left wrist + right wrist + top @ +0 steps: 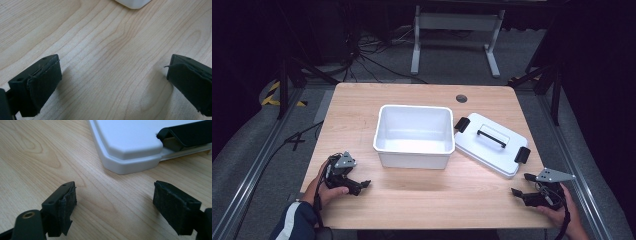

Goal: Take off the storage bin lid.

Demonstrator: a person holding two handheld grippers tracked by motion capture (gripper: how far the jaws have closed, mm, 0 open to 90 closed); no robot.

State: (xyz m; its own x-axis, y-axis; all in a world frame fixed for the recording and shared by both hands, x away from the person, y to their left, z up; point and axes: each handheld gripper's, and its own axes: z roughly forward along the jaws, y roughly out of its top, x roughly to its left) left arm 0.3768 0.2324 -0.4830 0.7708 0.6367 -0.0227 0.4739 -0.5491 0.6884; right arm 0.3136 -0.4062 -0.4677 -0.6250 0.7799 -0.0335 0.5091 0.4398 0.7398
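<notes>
Black-padded right hand-held gripper (522,184) resting low on the tabletop (362,105), jaws spread wide, nothing between them; left hand-held gripper (362,186) likewise released, empty, near the front left edge. Just ahead of the right one: white lid (472,142) with black handle (491,137) and clips, flat beside the open white storage box (412,157). Likely step: start of closing the box. Next: reaching forward, gripping the handle squarely, lifting level.

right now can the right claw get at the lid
Probably yes. The right claw stands open just short of the lid, which lies flat on the table beside the bin, with bare wood between them.
</notes>
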